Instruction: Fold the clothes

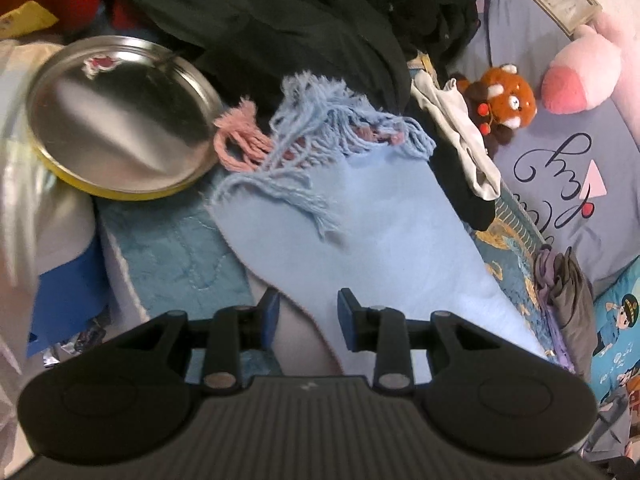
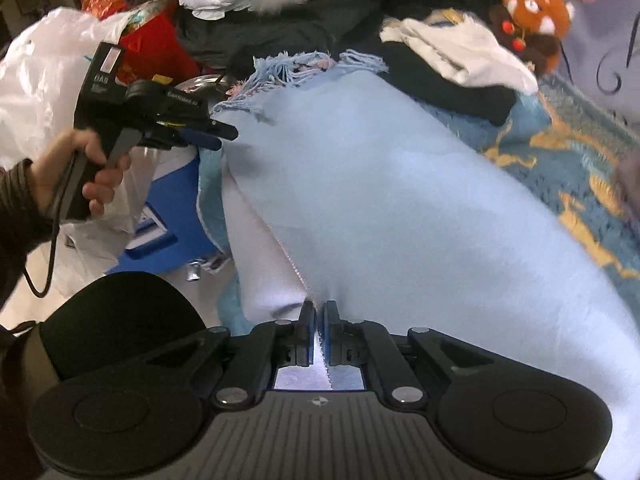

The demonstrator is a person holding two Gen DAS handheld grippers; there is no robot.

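The light blue scarf (image 2: 400,208) lies lengthwise on a teal bedspread (image 2: 568,168), its fringed end (image 1: 320,120) toward the far side beside a metal plate (image 1: 120,116). The right gripper (image 2: 319,316) has its jaws pressed together on the scarf's near edge, pinching the fabric. The left gripper (image 1: 308,320) stands spread over the scarf's left edge; cloth lies under the gap, and the pads do not press it. In the right wrist view a hand (image 2: 80,172) holds that gripper at the bedspread's left edge. Dark clothes (image 1: 260,20) pile behind the fringe, cut off by the frame. A brown plush toy (image 1: 504,100) sits beyond, partly hidden by a white cloth (image 1: 460,132).
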